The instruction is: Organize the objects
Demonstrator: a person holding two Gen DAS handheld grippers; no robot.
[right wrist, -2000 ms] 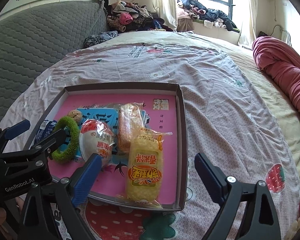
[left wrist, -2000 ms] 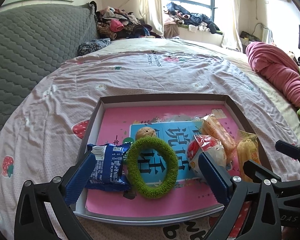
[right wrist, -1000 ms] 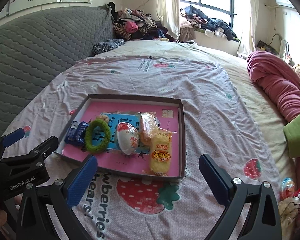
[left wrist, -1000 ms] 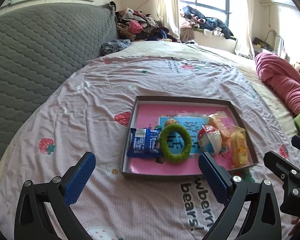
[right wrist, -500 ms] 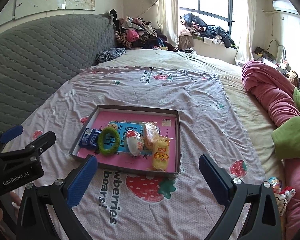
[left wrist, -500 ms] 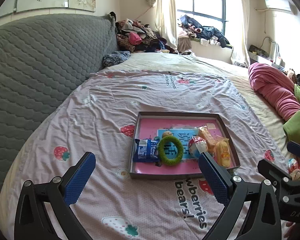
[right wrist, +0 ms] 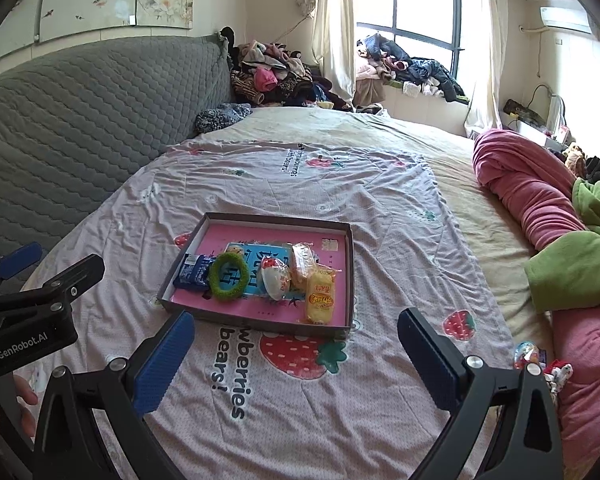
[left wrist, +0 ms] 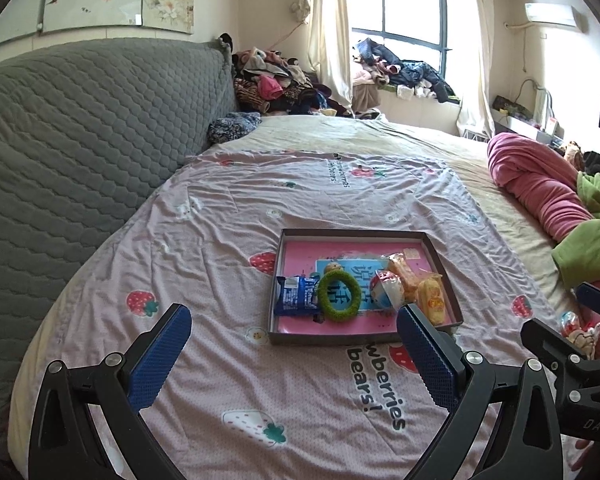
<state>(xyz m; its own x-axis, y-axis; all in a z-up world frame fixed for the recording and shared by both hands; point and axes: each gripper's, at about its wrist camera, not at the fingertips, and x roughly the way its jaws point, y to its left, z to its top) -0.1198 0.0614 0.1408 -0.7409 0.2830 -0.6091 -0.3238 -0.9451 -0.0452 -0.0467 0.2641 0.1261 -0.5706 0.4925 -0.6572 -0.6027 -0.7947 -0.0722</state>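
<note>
A shallow box with a pink floor point(left wrist: 296, 338) point(right wrist: 350, 264) lies on the strawberry bedsheet. In it lie a blue snack packet point(left wrist: 296, 300) point(right wrist: 194, 274), a green fuzzy ring point(left wrist: 339, 297) point(right wrist: 229, 277), a red-and-white packet point(left wrist: 386, 291) point(right wrist: 276, 278), an orange packet point(left wrist: 400, 272) point(right wrist: 302, 260), a yellow packet point(left wrist: 431, 298) point(right wrist: 320, 298) and a small brown ball point(left wrist: 333, 268). My left gripper point(left wrist: 294, 354) is open and empty, well short of the box. My right gripper point(right wrist: 296, 354) is open and empty, also short of it.
A grey quilted headboard point(left wrist: 80, 140) runs along the left. Pink and green bedding point(right wrist: 540, 208) is heaped on the right, with small wrapped things point(right wrist: 530, 354) beside it. Clothes point(left wrist: 276, 88) pile up at the far end under the window.
Both grippers have pulled back and up from the box, which now looks small and far. Both stayed open and empty. The things in the box have not moved.
</note>
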